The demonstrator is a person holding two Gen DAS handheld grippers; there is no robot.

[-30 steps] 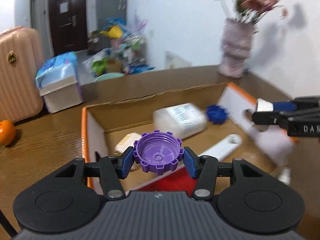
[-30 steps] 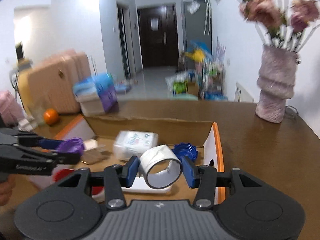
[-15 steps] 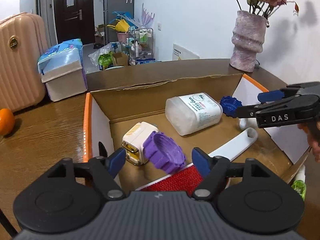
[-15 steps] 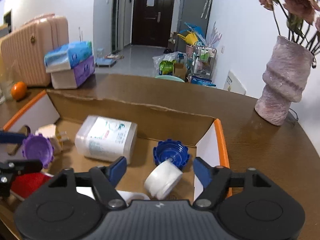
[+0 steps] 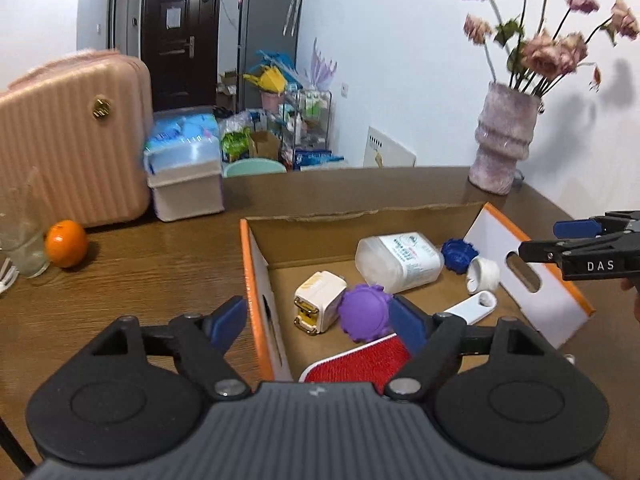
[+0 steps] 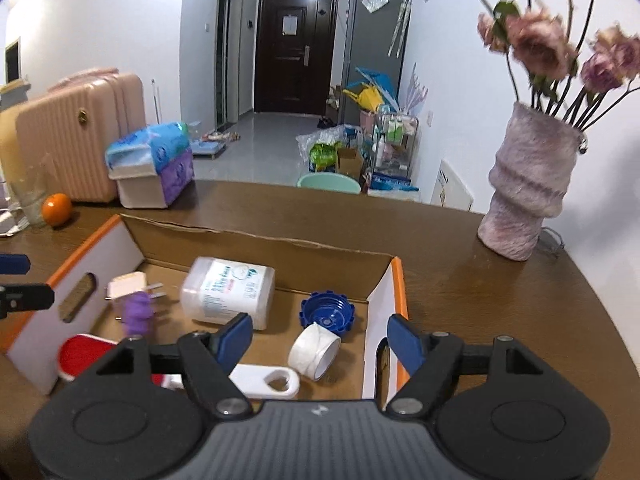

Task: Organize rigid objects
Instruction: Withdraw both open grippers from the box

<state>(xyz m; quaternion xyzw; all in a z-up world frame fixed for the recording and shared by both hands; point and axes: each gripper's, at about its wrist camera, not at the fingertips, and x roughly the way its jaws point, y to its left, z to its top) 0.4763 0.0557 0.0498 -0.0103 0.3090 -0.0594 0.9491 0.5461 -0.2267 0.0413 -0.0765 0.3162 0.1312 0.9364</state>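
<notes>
Both tongs, left tongs [image 5: 318, 318] opening and right tongs [image 6: 320, 338] spread, are pinching nothing; the purple cap [image 5: 364, 312] and tape roll [image 6: 314, 350] are lying inside the cardboard box [image 6: 398, 280] on the counter [image 6: 500, 300], so little seems left.

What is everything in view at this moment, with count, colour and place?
Cardboard box: 1, brown with orange edges, on table.
Cap: 1, purple, in box beside plug.
Cap: 1, blue, in box.
Tape roll: 1, white, in box.
Plug: 1, white, in box.
Jar: 1, clear, lying in box.
Brush: 1, red with white handle, in box.
Orange: 1, on table.
Vase: 1, pinkish, on table.
Suitcase: 1, pink, beyond table.
Left gripper: empty, jaws opening.
Right gripper: open, empty.
</notes>
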